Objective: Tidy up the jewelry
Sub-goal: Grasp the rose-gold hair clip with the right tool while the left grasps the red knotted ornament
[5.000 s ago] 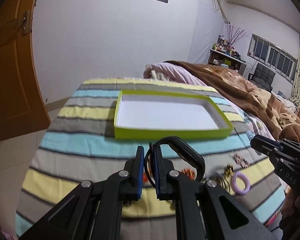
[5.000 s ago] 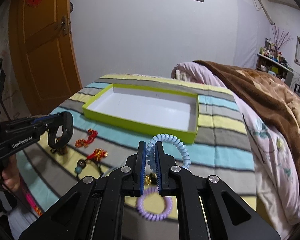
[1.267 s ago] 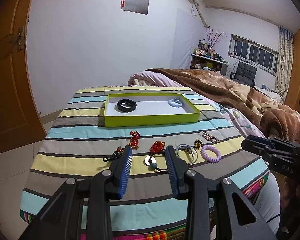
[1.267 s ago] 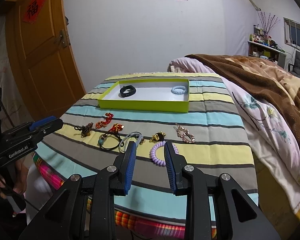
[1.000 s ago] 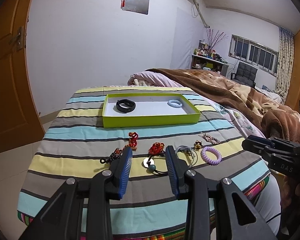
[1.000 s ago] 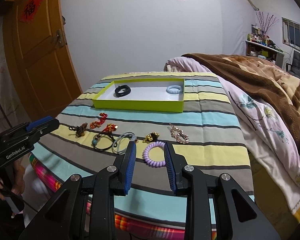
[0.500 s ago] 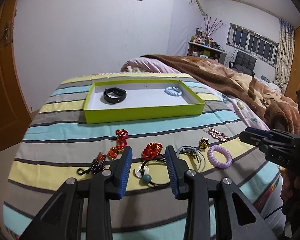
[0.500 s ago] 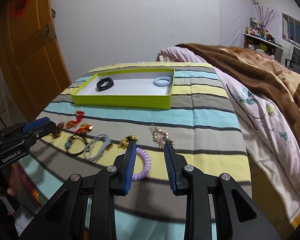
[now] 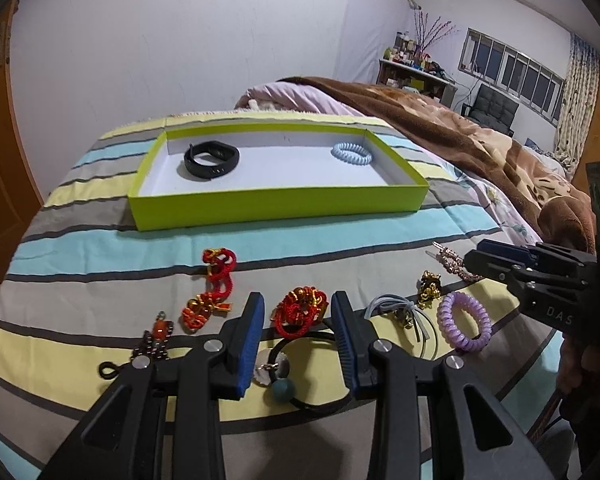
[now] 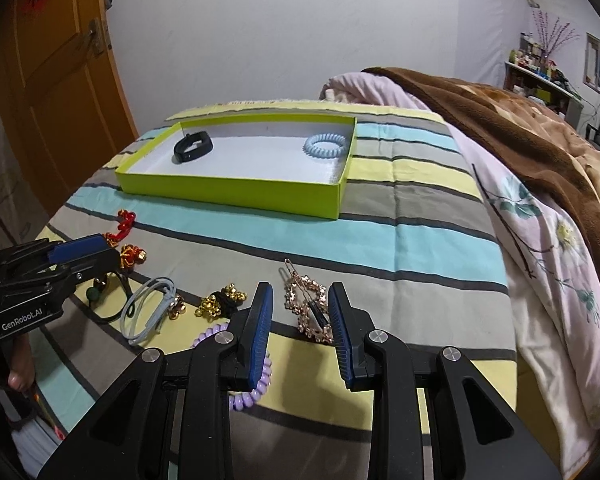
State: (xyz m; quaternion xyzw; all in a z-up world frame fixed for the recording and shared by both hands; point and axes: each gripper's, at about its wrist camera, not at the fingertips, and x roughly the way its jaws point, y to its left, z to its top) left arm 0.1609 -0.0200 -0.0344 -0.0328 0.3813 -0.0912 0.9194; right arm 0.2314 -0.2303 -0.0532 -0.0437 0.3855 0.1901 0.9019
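A lime-green tray [image 9: 276, 202] [image 10: 236, 192] on the striped cloth holds a black wristband [image 9: 211, 159] [image 10: 193, 147] and a light-blue coil hair tie [image 9: 352, 154] [image 10: 326, 145]. My left gripper [image 9: 298, 334] is open, its jaws either side of a red knotted ornament [image 9: 300, 310], above a black cord with a teal bead [image 9: 282, 388]. My right gripper [image 10: 300, 322] is open around a rose-gold rhinestone hair clip [image 10: 310, 308]. A purple coil hair tie [image 9: 464, 322] [image 10: 252, 388] lies partly under the right gripper.
Loose pieces lie in a row on the cloth: a red knot charm [image 9: 219, 266], an orange bead charm [image 9: 202, 312], a dark beaded charm [image 9: 154, 344], a grey-blue hair tie [image 10: 150, 308], gold bells [image 10: 220, 302]. A brown blanket [image 10: 540, 136] covers the bed on the right. A wooden door [image 10: 52, 80] stands left.
Both grippers have moved forward and down toward the loose jewellery, staying open. The left now frames the red ornament and the right now frames the rhinestone clip.
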